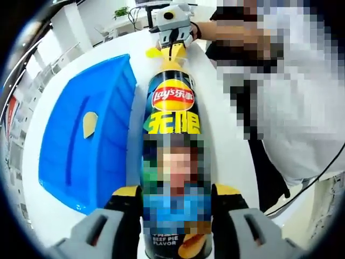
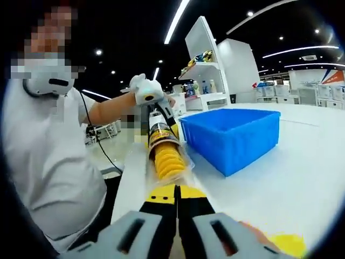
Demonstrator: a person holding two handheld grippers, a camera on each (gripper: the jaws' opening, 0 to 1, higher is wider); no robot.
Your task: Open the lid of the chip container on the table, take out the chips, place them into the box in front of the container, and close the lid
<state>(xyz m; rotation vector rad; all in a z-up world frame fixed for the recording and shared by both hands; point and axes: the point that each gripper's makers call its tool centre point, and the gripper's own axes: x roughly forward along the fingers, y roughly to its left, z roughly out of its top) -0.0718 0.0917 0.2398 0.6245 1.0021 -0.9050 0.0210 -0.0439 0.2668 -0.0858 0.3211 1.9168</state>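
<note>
The Lay's chip can [image 1: 172, 113] lies on its side, and my left gripper [image 1: 177, 190] is shut on its lower body, jaws on either side. At the can's far mouth, my right gripper [image 1: 175, 49] is shut on the clear tray of the chip stack [image 1: 171, 65]. In the right gripper view, the yellow chip stack [image 2: 168, 159] sticks out of the can [image 2: 159, 132] in its clear tray, just ahead of my right gripper [image 2: 177, 202]. The left gripper [image 2: 152, 108] holds the can's far end. The blue box [image 1: 91, 140] [image 2: 232, 137] beside the can holds one chip [image 1: 89, 124].
The yellow lid [image 1: 153, 52] [image 2: 285, 244] lies loose on the white table [image 1: 229, 156] near the can's mouth. A person in a white shirt [image 2: 48, 162] stands at the table's edge. Shelves [image 2: 207, 70] stand in the background.
</note>
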